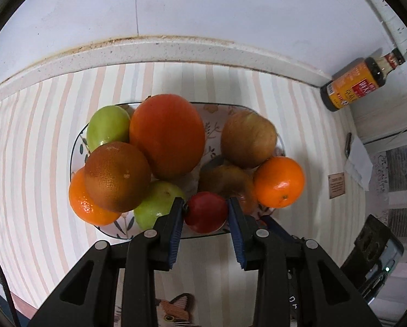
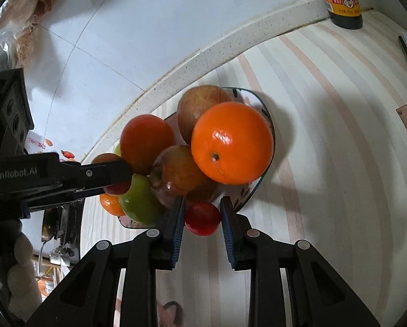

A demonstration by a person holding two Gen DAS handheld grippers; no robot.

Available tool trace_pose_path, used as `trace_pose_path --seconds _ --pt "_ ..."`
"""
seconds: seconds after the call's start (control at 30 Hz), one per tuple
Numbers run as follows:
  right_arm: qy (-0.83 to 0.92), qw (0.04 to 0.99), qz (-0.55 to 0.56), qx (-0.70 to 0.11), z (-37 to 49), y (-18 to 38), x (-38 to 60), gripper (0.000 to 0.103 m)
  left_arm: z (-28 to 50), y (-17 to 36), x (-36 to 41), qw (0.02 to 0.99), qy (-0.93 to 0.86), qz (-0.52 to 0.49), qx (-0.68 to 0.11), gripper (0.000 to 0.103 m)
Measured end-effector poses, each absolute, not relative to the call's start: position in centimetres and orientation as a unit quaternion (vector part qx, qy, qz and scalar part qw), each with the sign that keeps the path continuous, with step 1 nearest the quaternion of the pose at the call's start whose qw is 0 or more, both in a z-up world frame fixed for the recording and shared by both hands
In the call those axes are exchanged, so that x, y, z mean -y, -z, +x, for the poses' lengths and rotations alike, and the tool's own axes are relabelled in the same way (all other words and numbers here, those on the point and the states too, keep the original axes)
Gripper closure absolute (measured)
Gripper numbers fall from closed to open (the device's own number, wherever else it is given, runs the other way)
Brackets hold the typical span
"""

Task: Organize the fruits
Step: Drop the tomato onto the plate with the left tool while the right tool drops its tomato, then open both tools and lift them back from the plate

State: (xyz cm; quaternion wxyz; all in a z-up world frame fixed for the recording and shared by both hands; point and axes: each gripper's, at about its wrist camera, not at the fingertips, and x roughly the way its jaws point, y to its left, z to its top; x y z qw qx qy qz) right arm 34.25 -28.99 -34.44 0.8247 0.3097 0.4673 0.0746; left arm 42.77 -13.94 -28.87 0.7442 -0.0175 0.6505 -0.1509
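your left tongs [image 1: 205, 212] grip a small red fruit [image 1: 206, 212] over the plate's [image 1: 75, 150] near rim; your right tongs [image 2: 202, 214] grip another red fruit [image 2: 202, 218] just beside the plate's edge, fruit pile ahead.

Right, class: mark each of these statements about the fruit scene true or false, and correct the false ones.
1. The left gripper grips a small red fruit. True.
2. The right gripper is empty. False: it grips a second red fruit.
3. The plate holds only oranges. False: beside the bright orange there is also a green fruit, among others.
4. A dark bottle stands near the wall. True.
5. The plate sits on bare wood. False: it sits on a striped cloth.
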Motion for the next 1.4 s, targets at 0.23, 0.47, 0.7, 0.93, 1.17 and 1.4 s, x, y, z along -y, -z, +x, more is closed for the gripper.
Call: trace_pose_path --seconds 0.23,0.47,0.7,0.93,1.17,1.4 --pt "-0.071 0.835 0.301 -0.456 33.7 34.5 28.8 0.074 43.4 29.0 13.9 0.747 0.149 -0.017 -0.647 0.073" --pt "-0.062 0.829 0.315 -0.458 34.0 34.5 29.3 0.071 44.8 29.4 14.1 0.744 0.125 -0.004 -0.657 0.071" --pt "-0.048 0.827 0.337 -0.447 32.5 32.3 30.6 0.016 44.2 26.6 12.5 0.766 0.122 -0.028 -0.631 0.039" --pt "0.025 0.835 0.213 -0.506 31.5 26.7 31.2 0.006 40.1 23.1 10.5 0.808 0.072 0.033 -0.583 0.011" --pt "0.014 0.854 0.128 -0.504 29.8 21.8 29.9 0.004 35.6 20.9 8.0 0.829 0.029 0.041 -0.556 0.007" --pt "0.002 0.870 0.113 -0.481 25.9 16.7 28.2 0.004 30.6 16.2 6.5 0.855 0.043 0.030 -0.517 0.007"
